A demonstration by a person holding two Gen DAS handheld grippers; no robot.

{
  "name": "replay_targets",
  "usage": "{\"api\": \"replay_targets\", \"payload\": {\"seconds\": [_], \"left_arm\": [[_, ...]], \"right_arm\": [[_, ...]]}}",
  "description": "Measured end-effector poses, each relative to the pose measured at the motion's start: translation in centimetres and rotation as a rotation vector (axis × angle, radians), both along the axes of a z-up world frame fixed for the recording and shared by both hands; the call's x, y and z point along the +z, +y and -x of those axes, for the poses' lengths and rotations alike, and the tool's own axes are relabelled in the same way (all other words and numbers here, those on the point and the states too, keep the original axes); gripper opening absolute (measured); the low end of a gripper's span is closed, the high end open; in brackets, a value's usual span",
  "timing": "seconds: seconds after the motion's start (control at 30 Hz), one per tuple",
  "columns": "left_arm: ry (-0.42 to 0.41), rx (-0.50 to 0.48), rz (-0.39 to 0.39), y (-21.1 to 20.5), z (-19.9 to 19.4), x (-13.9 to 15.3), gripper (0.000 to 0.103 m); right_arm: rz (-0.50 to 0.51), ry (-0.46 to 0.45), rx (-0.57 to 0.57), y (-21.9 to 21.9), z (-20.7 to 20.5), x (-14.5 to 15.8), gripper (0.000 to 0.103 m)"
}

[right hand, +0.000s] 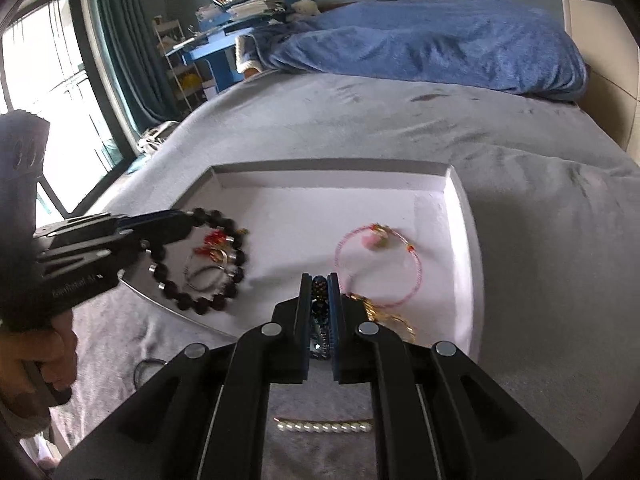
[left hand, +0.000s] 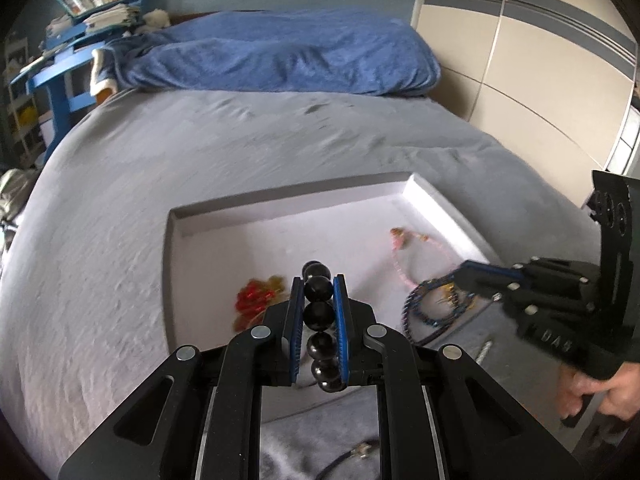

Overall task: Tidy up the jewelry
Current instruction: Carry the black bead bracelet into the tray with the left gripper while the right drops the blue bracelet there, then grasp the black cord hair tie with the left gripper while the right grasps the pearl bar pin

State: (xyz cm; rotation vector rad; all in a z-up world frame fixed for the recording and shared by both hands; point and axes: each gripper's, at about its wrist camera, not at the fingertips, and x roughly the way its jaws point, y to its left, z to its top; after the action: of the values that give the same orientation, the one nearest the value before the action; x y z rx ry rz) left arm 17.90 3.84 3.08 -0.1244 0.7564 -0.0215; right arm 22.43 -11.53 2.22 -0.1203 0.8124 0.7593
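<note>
Holding both pieces over the white tray [right hand: 466, 216] on the bed [left hand: 200, 152] right now. The left hand-held gripper [left hand: 319, 288] is pinching the black bead bracelet [right hand: 218, 264], which hangs near the tray's left edge, right over the red earrings [left hand: 252, 300]. The right hand-held gripper [right hand: 319, 292] is pinching a dark blue beaded bracelet [right hand: 320, 316] near the tray's front edge, just beside the gold chain [right hand: 384, 316] and the pink cord bracelet [right hand: 376, 264].

If I were doing it, I'd lower each slowly onto bare tray floor, off the earrings and chain, before letting go, so nothing tangles. A silver chain [right hand: 324, 427] lies on the bed outside the tray.
</note>
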Motion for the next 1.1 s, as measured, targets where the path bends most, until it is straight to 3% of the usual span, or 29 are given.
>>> {"api": "replay_targets", "payload": {"seconds": [0.3, 0.33, 0.4, 0.43, 0.63, 0.77, 0.9, 1.1], "left_arm": [[0.043, 0.032, -0.038, 1.2, 1.0, -1.6, 0.015], [0.045, 0.034, -0.042, 1.2, 1.1, -1.7, 0.018], [0.038, 0.036, -0.050, 1.2, 1.6, -1.7, 0.025], [0.032, 0.035, -0.056, 1.2, 2.0, -1.7, 0.029], [-0.021, 0.032, -0.055, 0.8, 4.6, -1.0, 0.040], [-0.052, 0.014, -0.051, 0.2, 6.7, -1.0, 0.044], [-0.049, -0.008, -0.058, -0.5, 8.5, -1.6, 0.046], [-0.025, -0.024, 0.001, -0.6, 10.1, -3.1, 0.060]], "right_arm": [[0.040, 0.002, -0.034, -1.5, -0.2, -0.7, 0.010], [0.041, 0.001, -0.038, -1.7, -0.2, -0.7, 0.012], [0.040, -0.005, -0.042, -2.2, 0.1, -0.6, 0.030], [0.039, -0.012, -0.043, -2.4, 0.4, -0.5, 0.032], [0.008, -0.044, -0.044, -4.0, 2.2, 0.1, 0.034], [-0.020, -0.060, -0.054, -5.5, 3.3, 0.3, 0.044], [-0.021, -0.037, -0.062, -6.5, 4.2, -0.6, 0.051], [-0.004, 0.017, -0.067, -6.6, 4.9, -2.7, 0.061]]}}
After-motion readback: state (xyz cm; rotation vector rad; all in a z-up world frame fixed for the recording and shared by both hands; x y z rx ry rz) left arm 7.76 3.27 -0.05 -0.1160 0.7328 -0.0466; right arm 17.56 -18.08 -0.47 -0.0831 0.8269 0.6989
